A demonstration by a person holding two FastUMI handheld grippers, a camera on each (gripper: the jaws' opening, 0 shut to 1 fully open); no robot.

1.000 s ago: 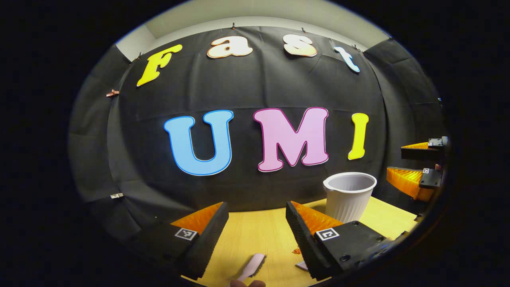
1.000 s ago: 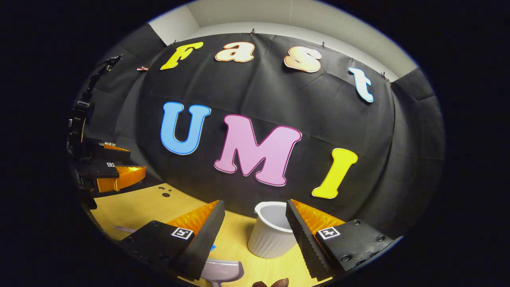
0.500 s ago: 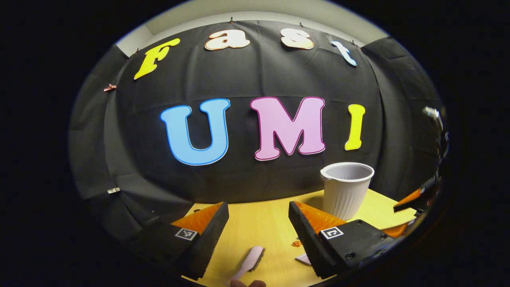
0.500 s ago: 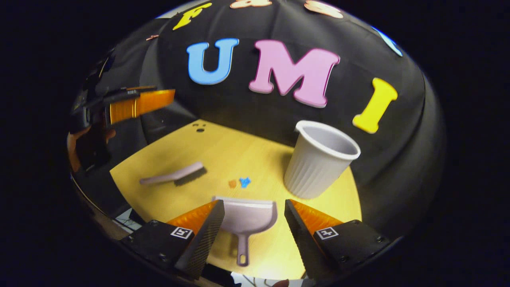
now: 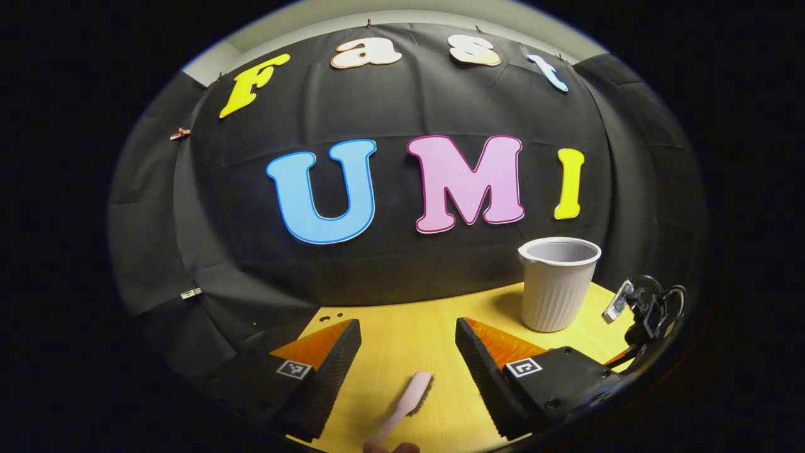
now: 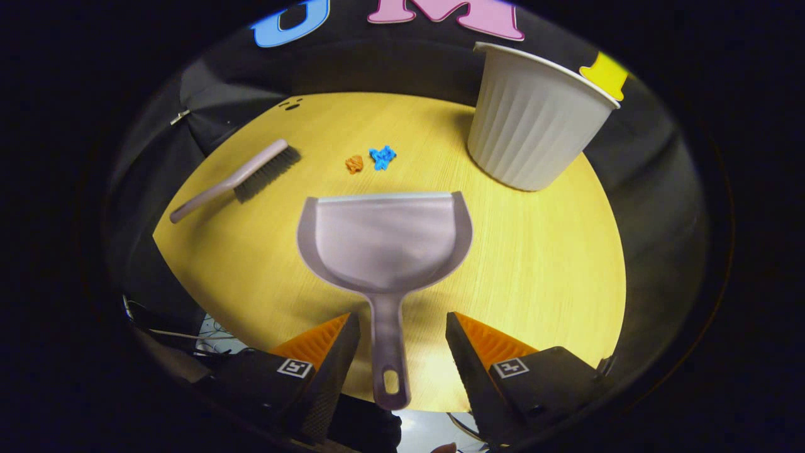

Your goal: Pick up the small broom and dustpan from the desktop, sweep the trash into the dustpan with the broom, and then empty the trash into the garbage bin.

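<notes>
Lilac dustpan (image 6: 385,236) handle is framed by open, empty right gripper (image 6: 402,336) | trash (image 6: 370,159) seen there | left gripper (image 5: 407,343) open above broom (image 5: 405,402)

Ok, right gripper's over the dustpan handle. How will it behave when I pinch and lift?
The dustpan looks like thin moulded plastic: probably stiff and light. Its wide pan may droop forward from the narrow handle. Smooth plastic could slip between the right gripper's open fingers.

smooth plastic dustpan (image 6: 385,236), wood-grain desktop (image 6: 541,251)
</notes>
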